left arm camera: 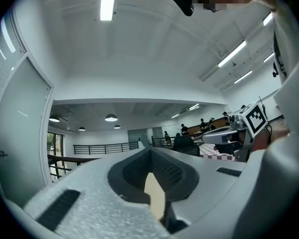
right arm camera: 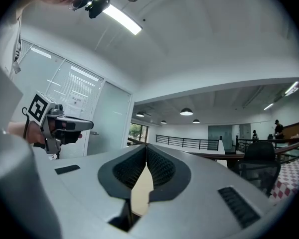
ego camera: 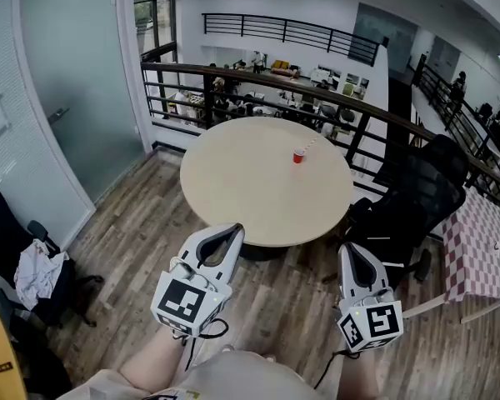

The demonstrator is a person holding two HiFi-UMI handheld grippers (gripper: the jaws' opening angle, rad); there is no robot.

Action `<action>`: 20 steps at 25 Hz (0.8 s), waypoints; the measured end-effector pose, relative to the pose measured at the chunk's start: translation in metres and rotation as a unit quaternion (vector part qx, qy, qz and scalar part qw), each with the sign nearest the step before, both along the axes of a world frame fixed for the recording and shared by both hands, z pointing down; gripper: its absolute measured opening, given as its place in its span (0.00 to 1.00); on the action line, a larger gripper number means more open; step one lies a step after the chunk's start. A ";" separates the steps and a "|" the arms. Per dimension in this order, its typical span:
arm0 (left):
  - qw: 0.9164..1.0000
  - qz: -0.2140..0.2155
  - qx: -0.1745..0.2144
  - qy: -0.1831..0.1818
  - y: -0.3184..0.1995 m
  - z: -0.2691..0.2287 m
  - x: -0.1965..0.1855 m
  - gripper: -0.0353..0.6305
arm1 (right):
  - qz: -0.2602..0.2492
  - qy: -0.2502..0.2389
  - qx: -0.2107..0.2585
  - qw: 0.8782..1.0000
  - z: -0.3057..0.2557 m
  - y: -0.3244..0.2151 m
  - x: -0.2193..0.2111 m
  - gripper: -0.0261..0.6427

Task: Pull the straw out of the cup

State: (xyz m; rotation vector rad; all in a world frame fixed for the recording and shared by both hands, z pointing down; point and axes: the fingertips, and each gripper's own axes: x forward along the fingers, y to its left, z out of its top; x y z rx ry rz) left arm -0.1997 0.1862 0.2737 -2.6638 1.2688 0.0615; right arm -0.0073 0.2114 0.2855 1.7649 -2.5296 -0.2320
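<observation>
Red cup [ego camera: 298, 157] and its straw [ego camera: 307, 146] stand well ahead of the left gripper [ego camera: 232, 231] and right gripper [ego camera: 351, 249], both closed and empty. The straw looks light and bendy; pinch it gently near its top.

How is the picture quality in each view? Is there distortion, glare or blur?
Head view: strong fisheye, the railing bows in an arc; the red cup on the round table is tiny but sharp. Left gripper view: black corners, the ceiling light strip burns out to white. Right gripper view: round vignette too, the slanted light strip glares, wall lines curve.
</observation>
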 end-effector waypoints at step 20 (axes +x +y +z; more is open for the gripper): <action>1.000 0.013 -0.014 -0.013 0.001 0.009 0.067 0.07 | 0.001 -0.027 0.000 1.000 0.006 0.007 0.059 0.08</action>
